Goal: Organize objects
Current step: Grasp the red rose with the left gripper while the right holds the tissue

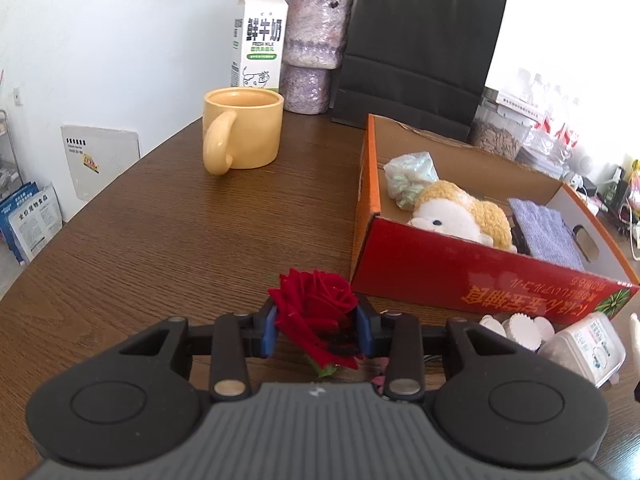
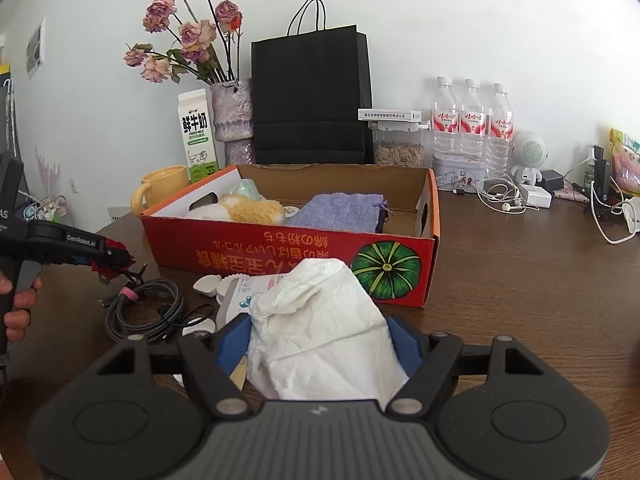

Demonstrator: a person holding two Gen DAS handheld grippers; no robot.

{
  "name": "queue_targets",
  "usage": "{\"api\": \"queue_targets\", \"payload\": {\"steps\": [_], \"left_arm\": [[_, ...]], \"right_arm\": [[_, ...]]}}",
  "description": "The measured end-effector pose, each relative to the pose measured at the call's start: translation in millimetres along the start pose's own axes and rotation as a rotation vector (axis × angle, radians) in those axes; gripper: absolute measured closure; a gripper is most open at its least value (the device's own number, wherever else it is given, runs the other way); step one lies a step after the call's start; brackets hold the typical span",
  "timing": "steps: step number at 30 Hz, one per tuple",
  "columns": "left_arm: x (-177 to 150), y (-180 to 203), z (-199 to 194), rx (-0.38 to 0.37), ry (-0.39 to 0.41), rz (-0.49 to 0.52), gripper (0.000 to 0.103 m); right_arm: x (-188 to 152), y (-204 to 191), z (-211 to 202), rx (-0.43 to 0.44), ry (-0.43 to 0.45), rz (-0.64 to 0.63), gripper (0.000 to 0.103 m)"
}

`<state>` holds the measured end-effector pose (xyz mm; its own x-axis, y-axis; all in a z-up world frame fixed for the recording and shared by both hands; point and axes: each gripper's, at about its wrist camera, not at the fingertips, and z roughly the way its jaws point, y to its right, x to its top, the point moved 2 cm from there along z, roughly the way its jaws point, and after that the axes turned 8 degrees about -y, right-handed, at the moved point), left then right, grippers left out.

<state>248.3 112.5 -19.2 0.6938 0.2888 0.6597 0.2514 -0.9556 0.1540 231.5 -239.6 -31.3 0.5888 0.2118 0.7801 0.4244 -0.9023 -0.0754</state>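
My left gripper is shut on a red rose, held just above the wooden table, to the left of the red cardboard box. It also shows in the right wrist view at the left. My right gripper is shut on a crumpled white tissue packet, in front of the box. The box holds a plush toy, a purple cloth pouch and a small pale bag.
A yellow mug, milk carton, vase and black paper bag stand behind. A coiled black cable and a plastic container lie before the box. Water bottles and earphones are at the right.
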Motion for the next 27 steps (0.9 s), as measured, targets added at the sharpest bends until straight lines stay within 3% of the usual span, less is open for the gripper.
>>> {"api": "queue_targets", "payload": {"steps": [11, 27], "left_arm": [[6, -13, -20, -0.004, 0.046, -0.059, 0.064], [16, 21, -49, -0.057, 0.14, 0.023, 0.064]], "right_arm": [[-3, 0, 2, 0.001, -0.002, 0.002, 0.03], [12, -4, -2, -0.008, 0.049, -0.015, 0.03]]}}
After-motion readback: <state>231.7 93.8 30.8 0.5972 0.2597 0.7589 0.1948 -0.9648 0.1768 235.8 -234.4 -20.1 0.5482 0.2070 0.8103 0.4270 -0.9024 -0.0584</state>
